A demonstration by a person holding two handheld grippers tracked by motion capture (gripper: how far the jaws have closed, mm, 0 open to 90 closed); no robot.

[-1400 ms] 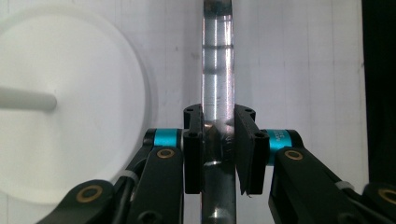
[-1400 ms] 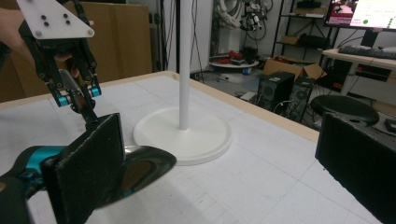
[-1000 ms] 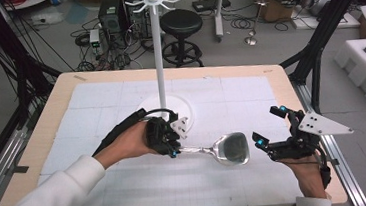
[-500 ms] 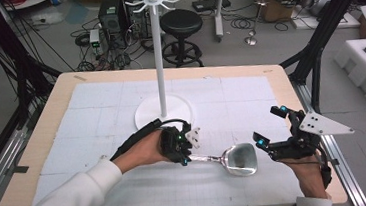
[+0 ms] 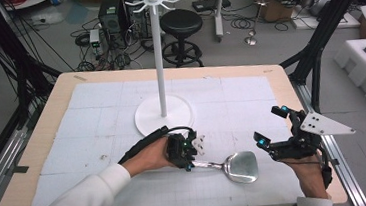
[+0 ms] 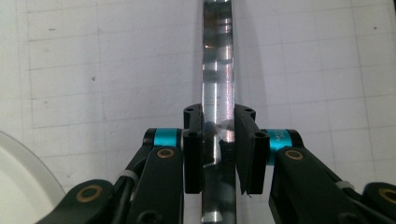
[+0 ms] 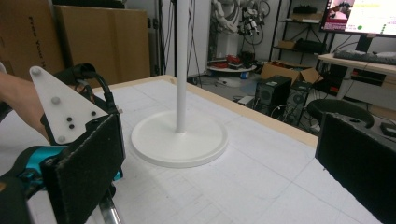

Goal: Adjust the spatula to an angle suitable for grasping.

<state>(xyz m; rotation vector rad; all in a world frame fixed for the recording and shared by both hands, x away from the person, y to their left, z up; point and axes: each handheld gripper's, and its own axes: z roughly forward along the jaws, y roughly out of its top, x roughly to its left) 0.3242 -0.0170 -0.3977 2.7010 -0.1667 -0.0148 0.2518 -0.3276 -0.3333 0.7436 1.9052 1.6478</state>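
Polished steel spatula (image 5: 229,166) seen from above, lying toward the near edge of the white gridded table (image 5: 97,115), blade nearest the right gripper (image 5: 274,132), handle running into the left gripper (image 5: 190,158). White hook stand (image 5: 163,112) planted mid-table, just behind the left hand (image 5: 148,157). Right gripper well apart from the blade, near the table's right edge, jaws spread and holding nothing.

Left gripper view: handle (image 6: 218,93) running straight up between the two black jaws, which sit close on either side of it, apparently clamped on the handle. Contact falls on a narrow, smooth strip of metal, with the heavy blade far out past the grip. Likely trouble from here: a lift could let the blade end sag or swing round in the pads, or let the handle slide through them, the cause being slick steel, a short clamped length and an off-centre load. Curved rim of the stand base (image 6: 23,186) at lower left, close enough that a swing toward it could knock the base.

Right gripper view: own jaws wide apart, empty, framing the stand pole (image 7: 182,65) and its round base (image 7: 180,137); left gripper (image 7: 70,121) at the left. Any reach across risks bumping the pole and tipping the tall stand.
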